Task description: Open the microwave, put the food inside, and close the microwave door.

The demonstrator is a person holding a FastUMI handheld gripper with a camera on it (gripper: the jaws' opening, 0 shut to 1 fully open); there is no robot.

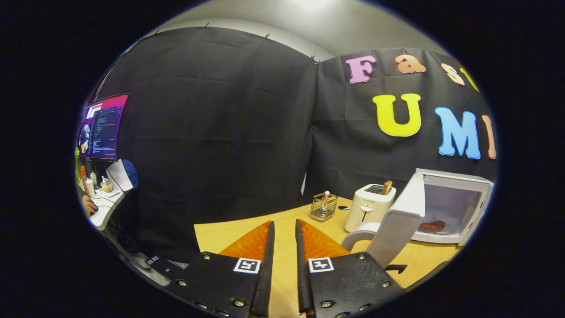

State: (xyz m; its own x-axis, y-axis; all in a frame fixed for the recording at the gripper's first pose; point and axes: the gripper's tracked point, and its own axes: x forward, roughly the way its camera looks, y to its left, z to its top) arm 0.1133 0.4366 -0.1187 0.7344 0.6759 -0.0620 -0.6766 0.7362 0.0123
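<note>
**A:** Gripper (284, 229) fingers sit nearly closed, narrow gap, nothing between them, just bare table (220, 234) showing through. Not gripping anything.

**B:** Where's the food?

**A:** Food (432, 226) is inside the microwave (454, 207), lying on the cavity floor near the front. Reddish-brown piece, can't tell what it is exactly.

**B:** Door?

**A:** Microwave door (399, 221) hangs wide open, swung out on the side toward the toaster. Its handle (359, 233) faces the gripper, which is the obvious push point. Judging by that, only the close step is left.

**B:** Anything in the way?

**A:** Toaster (368, 205) stands just beside the microwave, right behind the open door, with something sticking out of a slot. Wire basket (323, 206) sits further from the microwave, past the toaster. Neither is in the door's closing arc, as far as I can tell.

**B:** Gripper position?

**A:** Well off from the microwave, pointing past it at the booth wall. My guess: it needs to turn toward the door, and fingers narrow like this suit a push.
</note>
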